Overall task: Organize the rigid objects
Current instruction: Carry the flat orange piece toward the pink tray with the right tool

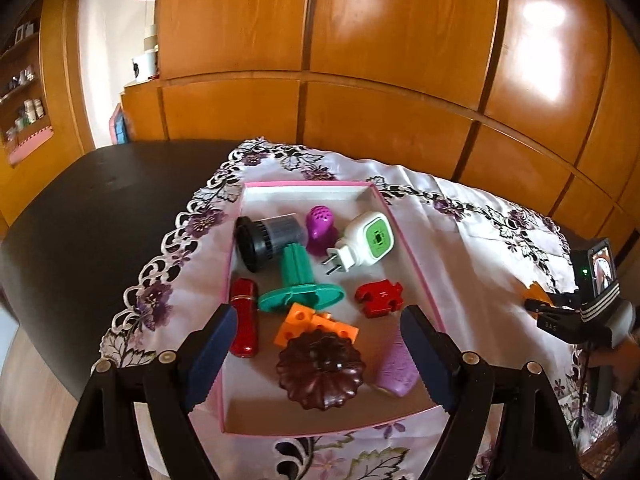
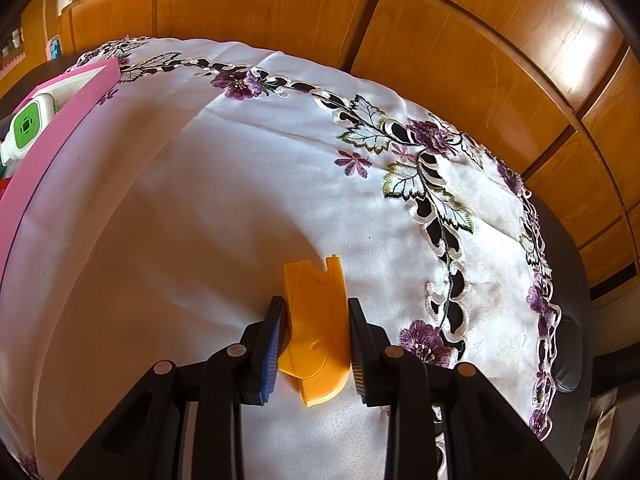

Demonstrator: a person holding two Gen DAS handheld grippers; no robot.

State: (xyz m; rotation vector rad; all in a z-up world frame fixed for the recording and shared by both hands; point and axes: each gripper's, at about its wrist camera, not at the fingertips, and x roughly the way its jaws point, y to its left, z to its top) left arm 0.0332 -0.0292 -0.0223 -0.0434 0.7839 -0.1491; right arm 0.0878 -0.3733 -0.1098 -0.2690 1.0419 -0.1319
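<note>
While the pink tray [image 1: 404, 236] is framed by the released left gripper [image 1: 320, 350], a yellow plastic piece [image 2: 316, 328] is clamped by the right gripper [image 2: 316, 340].

Inside the pink tray, a dark brown fluted lid [image 1: 320, 370] is seen nearest the left gripper, whose jaws are spread wide with nothing pressed between the pads. An orange block [image 1: 312, 326] is located just behind the lid, with a lilac item [image 1: 394, 372] beside it against the tray's right wall and a red case [image 1: 244, 322] against the left wall. A green spindle [image 1: 298, 280], a red puzzle piece [image 1: 378, 298], a white-and-green plug-in unit [image 1: 366, 242], a purple perforated piece [image 1: 318, 226] and a black-and-grey cylinder [image 1: 266, 240] are arranged toward the tray's far end. The yellow plastic piece is held over the embroidered white tablecloth [image 2: 240, 184], well right of the tray.
</note>
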